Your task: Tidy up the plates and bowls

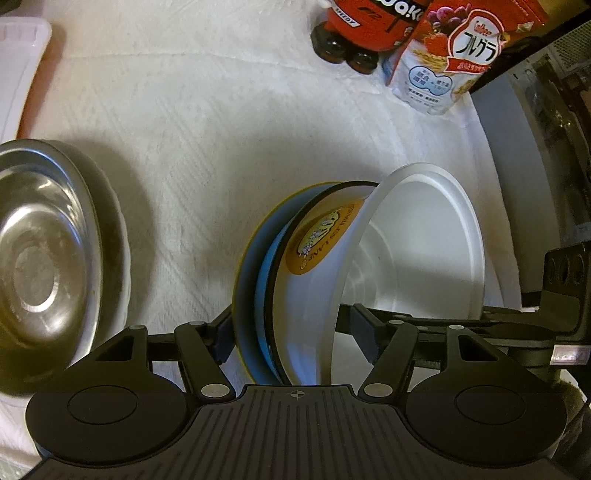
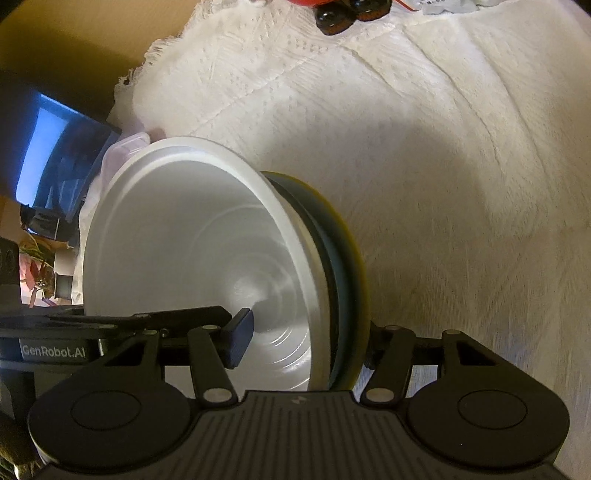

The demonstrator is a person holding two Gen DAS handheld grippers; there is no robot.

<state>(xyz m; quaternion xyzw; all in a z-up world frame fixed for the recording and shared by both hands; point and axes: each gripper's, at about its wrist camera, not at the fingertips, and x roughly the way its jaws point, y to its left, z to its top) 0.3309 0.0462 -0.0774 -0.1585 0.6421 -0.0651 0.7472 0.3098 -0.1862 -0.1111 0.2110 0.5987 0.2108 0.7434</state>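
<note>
A stack of dishes stands between both grippers: a white bowl (image 1: 417,243) on top, a white bowl with an orange logo (image 1: 321,240) under it, and a blue plate with a yellow rim (image 1: 251,280) at the bottom. My left gripper (image 1: 291,332) is shut on the stack's edge. My right gripper (image 2: 306,336) is shut on the same stack, one finger (image 2: 240,336) inside the white bowl (image 2: 192,251), the other behind the blue and yellow plate (image 2: 347,266). A steel bowl (image 1: 40,258) sits on a white dish at the left.
A white cloth (image 1: 221,122) covers the table. A cereal box (image 1: 454,55) and a red toy car (image 1: 365,29) stand at the back. A clear plastic container (image 1: 22,44) is at far left. The table's edge (image 2: 140,74) shows at upper left of the right wrist view.
</note>
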